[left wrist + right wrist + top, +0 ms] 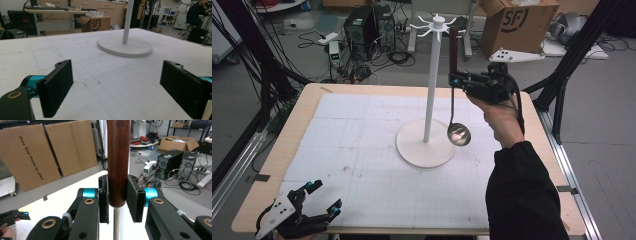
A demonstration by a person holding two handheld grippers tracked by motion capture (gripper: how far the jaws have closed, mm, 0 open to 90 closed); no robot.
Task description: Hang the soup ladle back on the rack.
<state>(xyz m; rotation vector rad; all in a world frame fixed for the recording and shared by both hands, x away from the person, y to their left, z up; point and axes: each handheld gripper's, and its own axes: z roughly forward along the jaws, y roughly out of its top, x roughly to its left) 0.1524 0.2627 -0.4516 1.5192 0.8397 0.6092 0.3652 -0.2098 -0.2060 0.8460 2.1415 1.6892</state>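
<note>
A: Start nearest; what sits at the front edge of the bench?

B: The left tongs, resting low at the near left corner with the jaws spread wide and nothing between them; in the left gripper view the two black pads stand far apart over bare white mat

A: And farther in?

B: The white rack's round base at mid-bench, its pole rising straight to a ring of hooks; just right of the pole hangs the ladle, held by the right tongs, clear of the bench

A: How is it held?

B: The right tongs are closed on the dark wooden handle near its lower end, where the metal shank begins; the pads press it from both sides

A: Its long axis?

B: Close to upright; handle end up, bowl down, hanging above the right rim of the base; the handle top stands just right of the hooks and about level with them

A: So what does the next move turn on?

B: I'd judge it a hanging job; the hooks lie to the left of the handle top, near but apart, so a short shift left should meet them; whether the handle has a hole I cannot tell; the right hand is by far the nearer, the left well apart
</note>
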